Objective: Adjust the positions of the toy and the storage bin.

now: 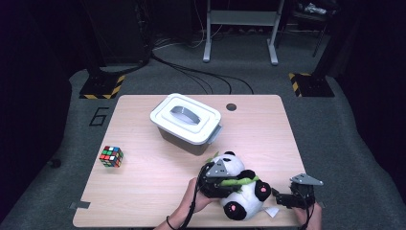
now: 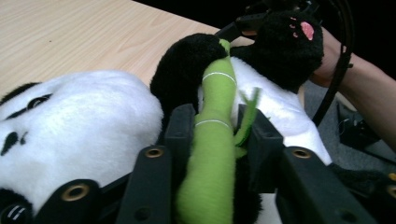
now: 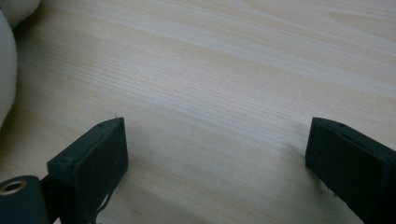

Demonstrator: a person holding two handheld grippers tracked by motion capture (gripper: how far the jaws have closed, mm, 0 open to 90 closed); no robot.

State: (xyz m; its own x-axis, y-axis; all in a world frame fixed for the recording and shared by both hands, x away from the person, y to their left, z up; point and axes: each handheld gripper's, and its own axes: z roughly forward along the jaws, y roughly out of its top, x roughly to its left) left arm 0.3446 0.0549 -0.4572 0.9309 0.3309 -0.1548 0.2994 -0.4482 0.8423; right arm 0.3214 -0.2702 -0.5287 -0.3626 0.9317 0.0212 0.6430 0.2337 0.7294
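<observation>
- Lidded bin [image 1: 186, 122] stands far-centre on the surface [image 1: 143, 187].
- Puzzle cube [image 1: 111, 156] lies at the left edge.
- Plush panda [image 1: 239, 189] lies near-right, in front of the bin, between left tool [image 1: 218, 184] and right tool [image 1: 282, 199].

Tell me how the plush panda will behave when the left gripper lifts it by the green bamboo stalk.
The plush panda looks soft and light, so it will probably lift easily. The left gripper pinches only the green bamboo stalk, which bends, so the body may sag and swing. It seems unlikely to break.

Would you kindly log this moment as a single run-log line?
left hand-held gripper: shut on green bamboo stalk of panda plush | right hand-held gripper: open over bare table | lidded bin: closed
</observation>
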